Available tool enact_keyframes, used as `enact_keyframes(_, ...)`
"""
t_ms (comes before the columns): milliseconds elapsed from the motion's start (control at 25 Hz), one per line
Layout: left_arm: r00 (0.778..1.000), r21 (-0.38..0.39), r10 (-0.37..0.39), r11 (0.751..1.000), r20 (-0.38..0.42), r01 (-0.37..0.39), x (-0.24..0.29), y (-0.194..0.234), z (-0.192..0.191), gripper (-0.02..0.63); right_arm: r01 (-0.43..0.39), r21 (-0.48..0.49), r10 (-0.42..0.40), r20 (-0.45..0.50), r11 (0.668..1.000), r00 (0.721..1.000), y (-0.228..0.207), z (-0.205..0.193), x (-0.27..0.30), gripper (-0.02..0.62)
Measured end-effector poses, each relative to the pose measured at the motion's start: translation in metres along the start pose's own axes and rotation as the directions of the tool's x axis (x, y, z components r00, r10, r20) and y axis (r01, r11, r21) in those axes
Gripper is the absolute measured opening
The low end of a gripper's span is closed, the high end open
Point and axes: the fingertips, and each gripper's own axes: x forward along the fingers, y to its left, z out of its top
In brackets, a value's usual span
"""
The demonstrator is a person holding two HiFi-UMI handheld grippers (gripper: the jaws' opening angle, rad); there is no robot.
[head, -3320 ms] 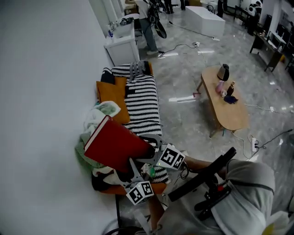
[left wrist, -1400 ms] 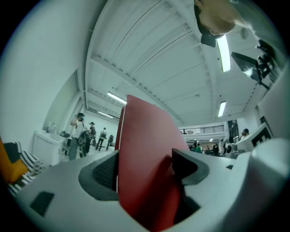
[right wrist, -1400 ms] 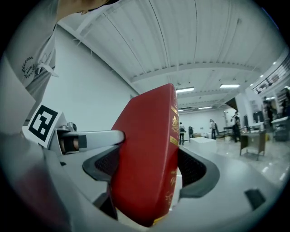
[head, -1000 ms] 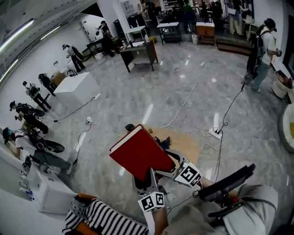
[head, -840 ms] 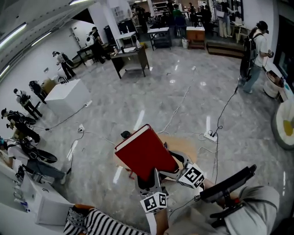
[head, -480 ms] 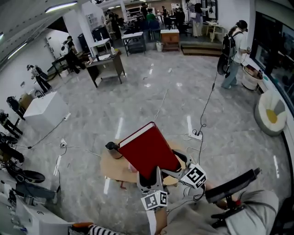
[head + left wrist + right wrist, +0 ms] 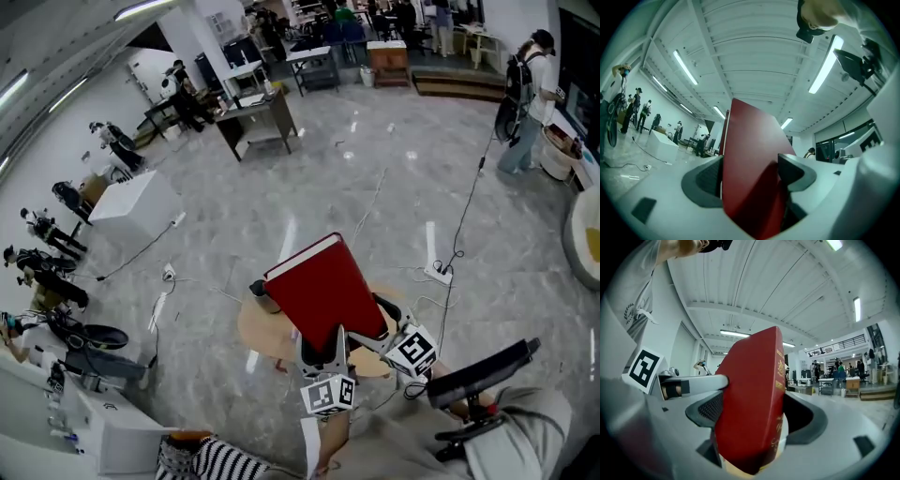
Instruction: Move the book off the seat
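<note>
**A:** Scene, big to small. Grey floor [image 7: 309, 159] all round. A low round wooden bench [image 7: 255, 330] sits directly under the load. A corner of the striped seat [image 7: 202, 461] shows at the bottom edge of the head view.

**B:** Book position?

**A:** The red hardcover book [image 7: 322, 292] is in the air, clear of the seat. It is over the bench without touching it, and tilted with its far edge raised.

**B:** Handling?

**A:** My judgement: stiff boards and a thick block, so moderately heavy. It won't flex, so an edge hold is enough. The smooth cover could slip between the pads. The best hold is the near lower edge with two tools set apart, and that is how it is taken.

**B:** Tool states?

**A:** Left tool [image 7: 323, 349]: jaws wide, clamped across the book's thickness with a pad on each cover. Right tool [image 7: 373, 328]: likewise closed on the book, next to the gilt-lettered spine.

**B:** Pose?

**A:** Both tools are side by side, pointing roughly level and away from the body.
</note>
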Motion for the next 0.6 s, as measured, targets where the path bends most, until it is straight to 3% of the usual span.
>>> enact_keyframes(400,0.991,0.147,0.131,0.981,-0.016,-0.127,0.077,-0.017,-0.003,0.373,-0.134,0.107,0.127,0.066,0.985,0.990,-0.080,0.001,0.038,0.402)
enact_keyframes(600,0.986,0.163,0.167,0.973,-0.027,-0.160,0.102,-0.017,-0.013,0.373,-0.164,0.128,0.155,0.075,0.978,0.985,-0.104,-0.006,0.052,0.403)
